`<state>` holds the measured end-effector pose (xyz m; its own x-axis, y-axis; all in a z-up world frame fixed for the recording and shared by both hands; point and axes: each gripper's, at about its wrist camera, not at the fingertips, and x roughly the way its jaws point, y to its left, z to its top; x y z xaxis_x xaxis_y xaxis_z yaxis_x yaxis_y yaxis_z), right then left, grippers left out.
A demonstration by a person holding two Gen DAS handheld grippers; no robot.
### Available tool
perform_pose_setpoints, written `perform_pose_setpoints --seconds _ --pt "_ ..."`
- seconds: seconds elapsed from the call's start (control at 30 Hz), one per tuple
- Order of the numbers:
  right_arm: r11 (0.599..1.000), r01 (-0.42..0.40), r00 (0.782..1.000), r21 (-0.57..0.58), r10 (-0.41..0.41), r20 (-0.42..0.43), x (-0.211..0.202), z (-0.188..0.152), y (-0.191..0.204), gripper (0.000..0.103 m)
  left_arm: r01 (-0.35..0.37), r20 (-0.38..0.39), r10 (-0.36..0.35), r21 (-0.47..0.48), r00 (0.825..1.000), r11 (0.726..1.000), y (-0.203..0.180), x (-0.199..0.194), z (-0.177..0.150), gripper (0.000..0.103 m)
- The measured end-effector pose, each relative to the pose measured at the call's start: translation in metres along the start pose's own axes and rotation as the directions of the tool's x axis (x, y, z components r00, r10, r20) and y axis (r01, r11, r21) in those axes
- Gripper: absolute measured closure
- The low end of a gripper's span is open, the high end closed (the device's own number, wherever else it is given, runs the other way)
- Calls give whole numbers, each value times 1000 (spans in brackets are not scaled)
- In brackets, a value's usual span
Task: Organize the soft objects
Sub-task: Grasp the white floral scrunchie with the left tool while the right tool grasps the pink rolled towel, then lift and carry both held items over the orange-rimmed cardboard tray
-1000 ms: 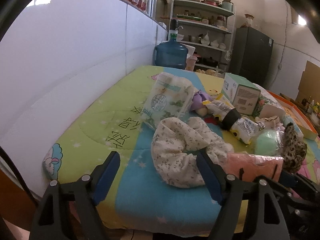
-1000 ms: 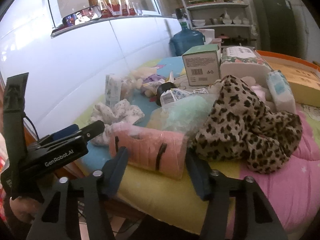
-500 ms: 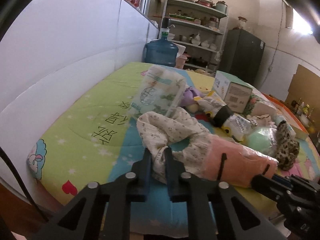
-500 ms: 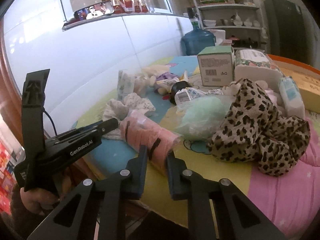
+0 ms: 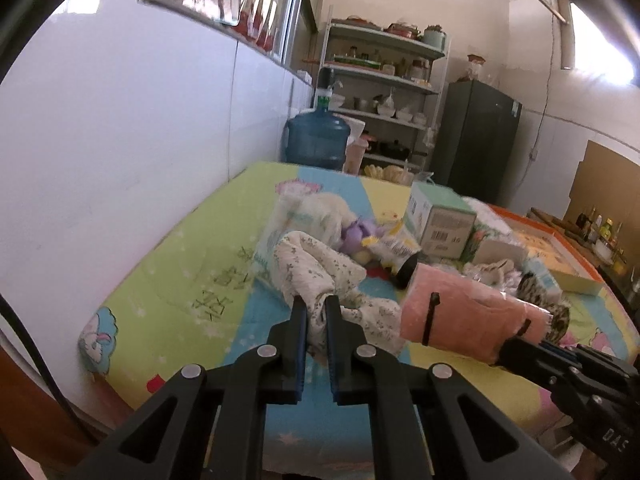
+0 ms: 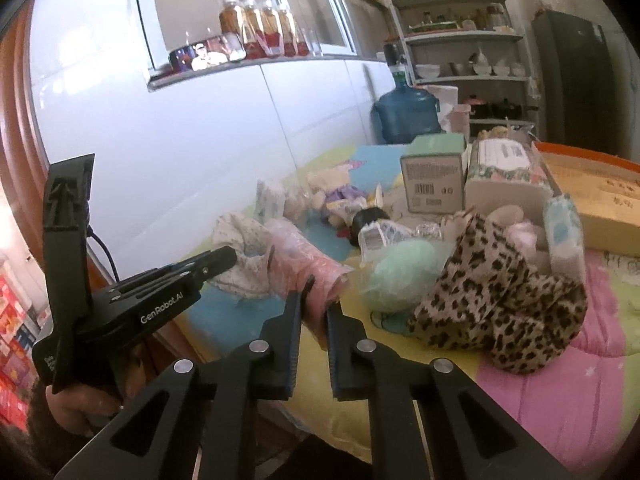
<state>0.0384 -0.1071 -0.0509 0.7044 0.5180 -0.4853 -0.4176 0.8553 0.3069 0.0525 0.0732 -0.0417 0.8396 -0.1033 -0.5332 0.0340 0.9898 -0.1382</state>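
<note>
My left gripper (image 5: pixel 316 307) is shut on a white floral cloth (image 5: pixel 320 272) and holds it raised above the colourful quilt (image 5: pixel 192 280). The cloth also shows in the right wrist view (image 6: pixel 244 240). My right gripper (image 6: pixel 316 304) is shut on a pink towel pack in clear plastic (image 6: pixel 304 268) and holds it lifted; the pack also shows in the left wrist view (image 5: pixel 468 316). A leopard-print cloth (image 6: pixel 504 304) and a mint green bagged soft item (image 6: pixel 400 276) lie on the quilt to the right.
A wipes pack (image 5: pixel 296 220), a purple plush toy (image 5: pixel 356 236), a green box (image 5: pixel 440 220) and a tissue pack (image 6: pixel 504 172) crowd the far side of the bed. A water jug (image 5: pixel 316 140), shelves (image 5: pixel 384 92) and a white wall (image 5: pixel 120 160) stand behind.
Both grippers closed from open: the left on the floral cloth, the right on the pink pack. Both items have been lifted off the quilt.
</note>
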Motion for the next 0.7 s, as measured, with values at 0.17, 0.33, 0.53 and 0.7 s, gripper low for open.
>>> perform_pose_setpoints --seconds 0.17,0.33,0.53,0.7 --pt "1000 4 999 -7 -4 49 -15 12 -1 92 13 48 -14 15 999 1000 -11 -13 15 94" --pt "1000 18 995 4 -18 96 -29 26 -10 92 33 86 -36 41 996 999 -29 -20 30 94" --pt "999 49 987 23 -52 152 -50 44 -25 92 65 128 -75 78 989 995 -54 -23 48 94" --pt "995 90 977 39 -96 190 -65 57 -40 92 101 145 -116 105 983 989 -77 -20 58 94"
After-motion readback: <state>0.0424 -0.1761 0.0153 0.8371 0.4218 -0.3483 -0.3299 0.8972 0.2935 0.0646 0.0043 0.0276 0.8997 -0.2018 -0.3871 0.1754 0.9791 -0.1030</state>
